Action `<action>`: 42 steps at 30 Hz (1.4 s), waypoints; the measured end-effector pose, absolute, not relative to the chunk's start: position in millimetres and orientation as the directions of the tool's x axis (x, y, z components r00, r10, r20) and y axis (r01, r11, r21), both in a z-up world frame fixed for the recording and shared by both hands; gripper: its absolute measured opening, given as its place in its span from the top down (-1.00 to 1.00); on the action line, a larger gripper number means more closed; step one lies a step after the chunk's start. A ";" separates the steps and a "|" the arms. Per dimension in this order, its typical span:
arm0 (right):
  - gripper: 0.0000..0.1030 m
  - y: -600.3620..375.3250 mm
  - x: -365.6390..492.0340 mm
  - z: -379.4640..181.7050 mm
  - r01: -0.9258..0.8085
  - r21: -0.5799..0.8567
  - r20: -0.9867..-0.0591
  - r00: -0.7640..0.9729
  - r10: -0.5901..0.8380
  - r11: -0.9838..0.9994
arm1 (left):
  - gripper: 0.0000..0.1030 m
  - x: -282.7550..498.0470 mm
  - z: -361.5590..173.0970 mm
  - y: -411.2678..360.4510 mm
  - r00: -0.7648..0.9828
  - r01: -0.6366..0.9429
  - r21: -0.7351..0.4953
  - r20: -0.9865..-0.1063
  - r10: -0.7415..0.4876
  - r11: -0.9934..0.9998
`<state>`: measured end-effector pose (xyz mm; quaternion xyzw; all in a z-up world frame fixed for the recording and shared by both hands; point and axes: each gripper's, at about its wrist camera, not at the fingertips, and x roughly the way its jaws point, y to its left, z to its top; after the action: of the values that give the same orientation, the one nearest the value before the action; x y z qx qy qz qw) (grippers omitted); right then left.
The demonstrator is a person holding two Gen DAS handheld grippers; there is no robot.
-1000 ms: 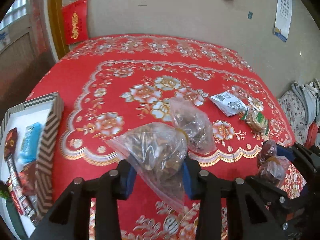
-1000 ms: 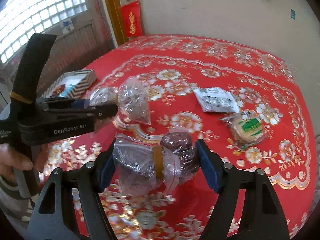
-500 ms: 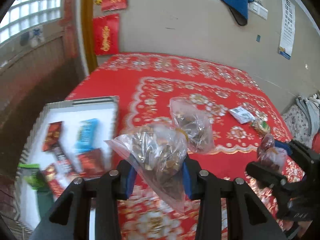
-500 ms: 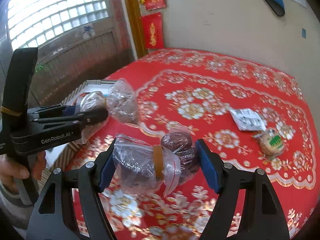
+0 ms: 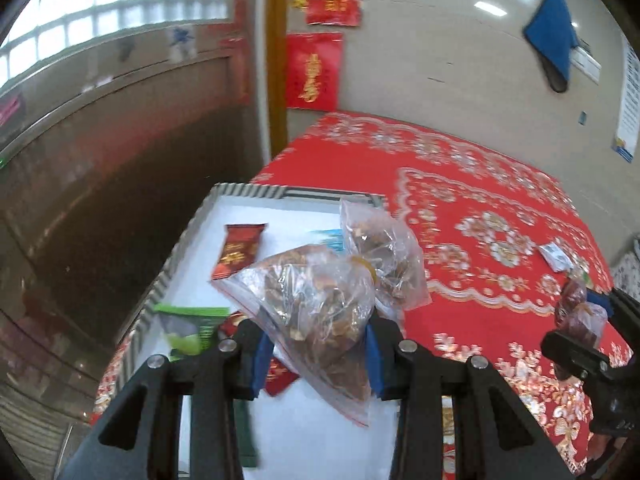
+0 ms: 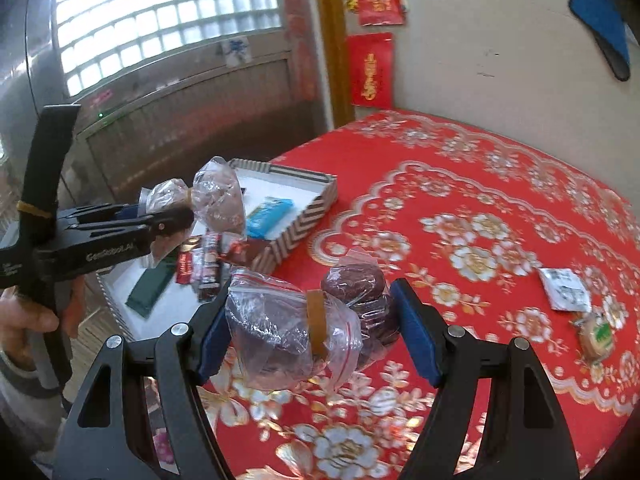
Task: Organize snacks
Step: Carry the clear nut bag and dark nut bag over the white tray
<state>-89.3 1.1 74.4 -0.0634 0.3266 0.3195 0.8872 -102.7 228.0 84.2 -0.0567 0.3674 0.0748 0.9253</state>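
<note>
My left gripper (image 5: 316,354) is shut on a clear bag of brown snack pieces (image 5: 320,300) and holds it above the striped tray (image 5: 256,192). The same bag (image 6: 218,196) and left gripper (image 6: 172,220) show in the right wrist view over the tray (image 6: 312,216). My right gripper (image 6: 312,336) is shut on a clear bag of dark round snacks (image 6: 288,332) with a rubber band, held above the red tablecloth (image 6: 480,184). The right gripper also shows in the left wrist view (image 5: 580,344).
The tray holds a red packet (image 5: 240,250), a green packet (image 5: 192,328), a blue packet (image 6: 268,210) and a dark green one (image 6: 150,288). A white sachet (image 6: 564,288) and a round green-labelled snack (image 6: 598,338) lie on the cloth at right.
Both grippers have swung left with their bags. The left gripper's bag went from above the tablecloth to above the tray; the right one came nearer the tray.
</note>
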 end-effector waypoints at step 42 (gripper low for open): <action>-0.45 148.2 -78.2 51.1 -0.792 0.047 -0.705 0.406 0.582 0.609 | 0.21 -125.0 41.1 302.6 0.655 -0.365 -0.069 -0.727 0.204 0.928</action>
<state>-78.2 148.2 51.1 -0.1492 0.3520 0.4163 0.8249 -125.0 302.6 41.1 -0.1053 0.3841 0.1574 0.9037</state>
